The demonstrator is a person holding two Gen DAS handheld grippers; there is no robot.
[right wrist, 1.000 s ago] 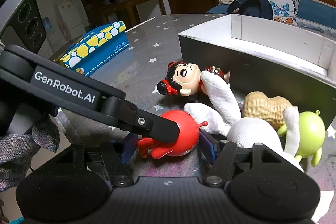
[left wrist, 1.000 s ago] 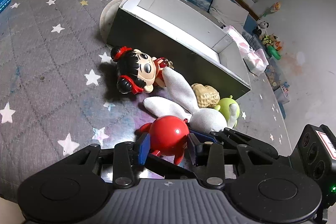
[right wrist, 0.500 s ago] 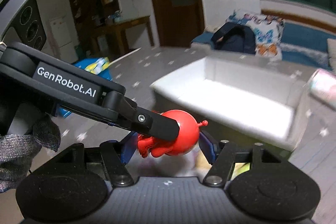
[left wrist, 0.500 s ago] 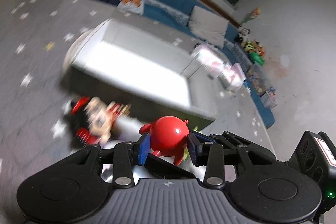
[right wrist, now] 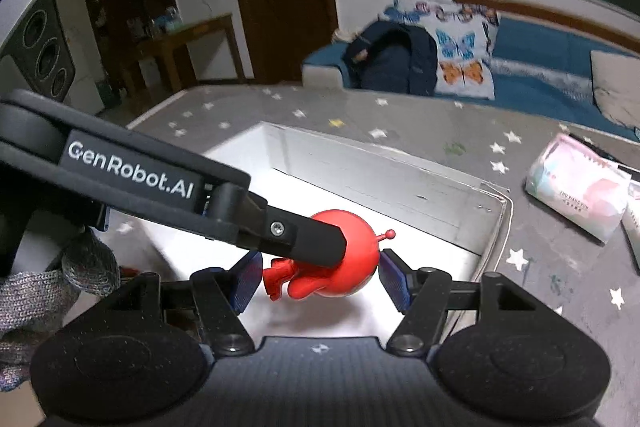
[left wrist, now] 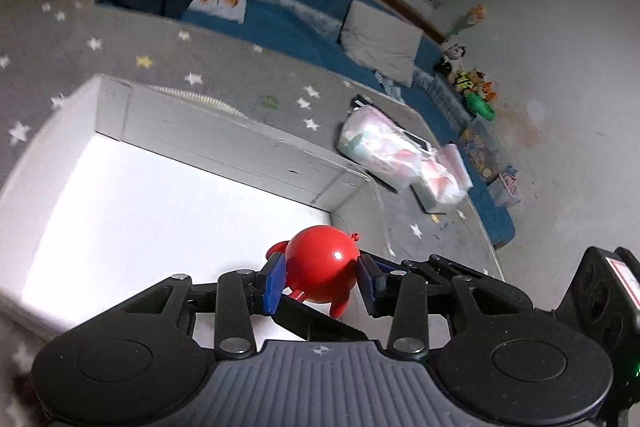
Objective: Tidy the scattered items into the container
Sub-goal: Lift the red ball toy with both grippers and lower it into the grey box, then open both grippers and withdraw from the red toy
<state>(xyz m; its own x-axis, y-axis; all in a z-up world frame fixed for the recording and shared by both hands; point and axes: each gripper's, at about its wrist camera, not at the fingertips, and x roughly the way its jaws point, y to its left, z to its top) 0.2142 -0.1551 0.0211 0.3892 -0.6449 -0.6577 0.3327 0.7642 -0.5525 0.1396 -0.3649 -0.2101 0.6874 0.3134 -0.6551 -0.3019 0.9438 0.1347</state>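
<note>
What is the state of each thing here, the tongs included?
red toy: held in the air over the white box.
left tongs: shut on the red toy.
right tongs: open around the toy, left pad apart.
white box: top open, visible floor bare.
tissue pack: lying outside the box.

Left flank of red toy [right wrist: 352,267] hidden behind left gripper finger [right wrist: 304,239]; near wall of white box [left wrist: 224,147] cut off below.

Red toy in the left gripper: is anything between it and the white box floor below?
Nothing visible. The red toy, clamped in the left gripper, hangs above the white box, already past its walls. The box floor beneath it looks bare and bright. The right gripper flanks the toy without touching it.
</note>
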